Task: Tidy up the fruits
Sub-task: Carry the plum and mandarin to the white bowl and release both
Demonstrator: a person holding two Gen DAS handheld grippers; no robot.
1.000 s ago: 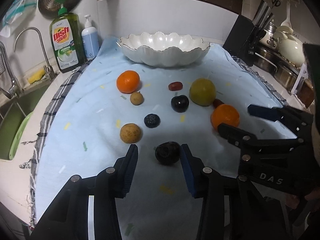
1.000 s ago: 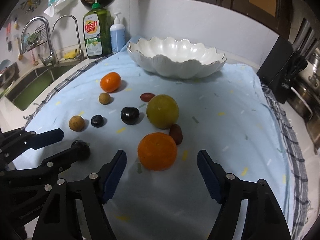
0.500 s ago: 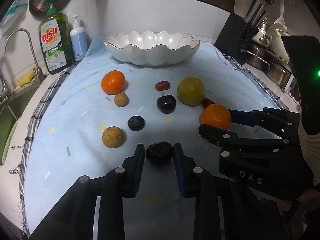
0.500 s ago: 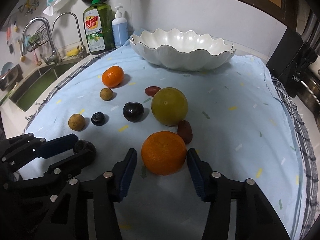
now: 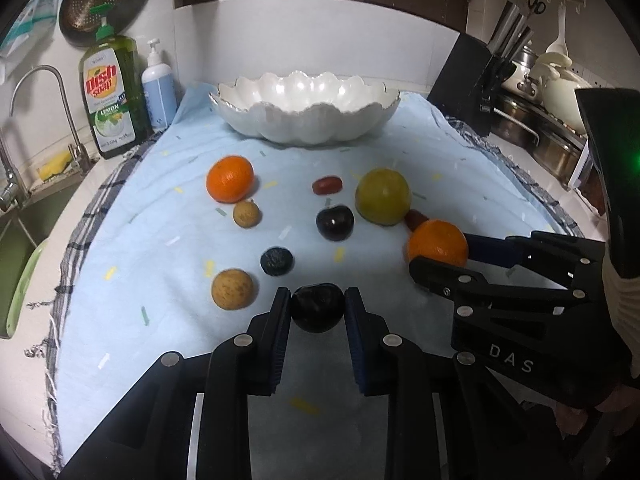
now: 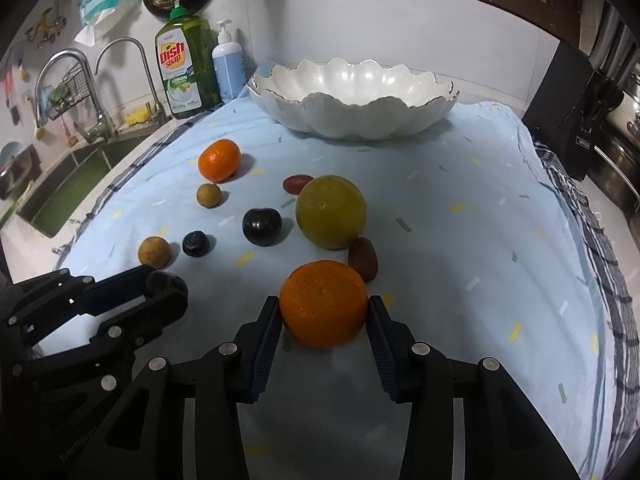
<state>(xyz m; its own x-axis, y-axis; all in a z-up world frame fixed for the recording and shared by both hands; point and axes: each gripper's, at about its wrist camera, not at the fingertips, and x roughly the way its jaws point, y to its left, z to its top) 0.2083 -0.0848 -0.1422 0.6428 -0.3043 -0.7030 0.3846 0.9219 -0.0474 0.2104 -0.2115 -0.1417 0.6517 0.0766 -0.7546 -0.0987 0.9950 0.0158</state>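
Several fruits lie on a light blue cloth (image 5: 160,240) in front of a white scalloped bowl (image 5: 308,108), which looks empty. My left gripper (image 5: 318,310) is shut on a dark plum (image 5: 318,307) at the near edge. My right gripper (image 6: 323,312) is shut on an orange (image 6: 323,304); the orange also shows in the left wrist view (image 5: 438,242). On the cloth lie another orange (image 5: 230,178), a yellow-green fruit (image 5: 383,196), a second dark plum (image 5: 335,222), two brown round fruits (image 5: 232,289) (image 5: 247,213), a dark berry (image 5: 276,261) and two red dates (image 5: 327,185) (image 6: 363,258).
A green dish soap bottle (image 5: 114,96) and a blue pump bottle (image 5: 159,88) stand at the back left beside the sink (image 5: 24,216) and tap (image 5: 48,108). A black knife block (image 5: 476,84) and steel pots (image 5: 532,128) stand at the right.
Both grippers moved forward and closed: the left on the dark plum, the right on the near orange. Both fruits were free between open jaws a second ago.
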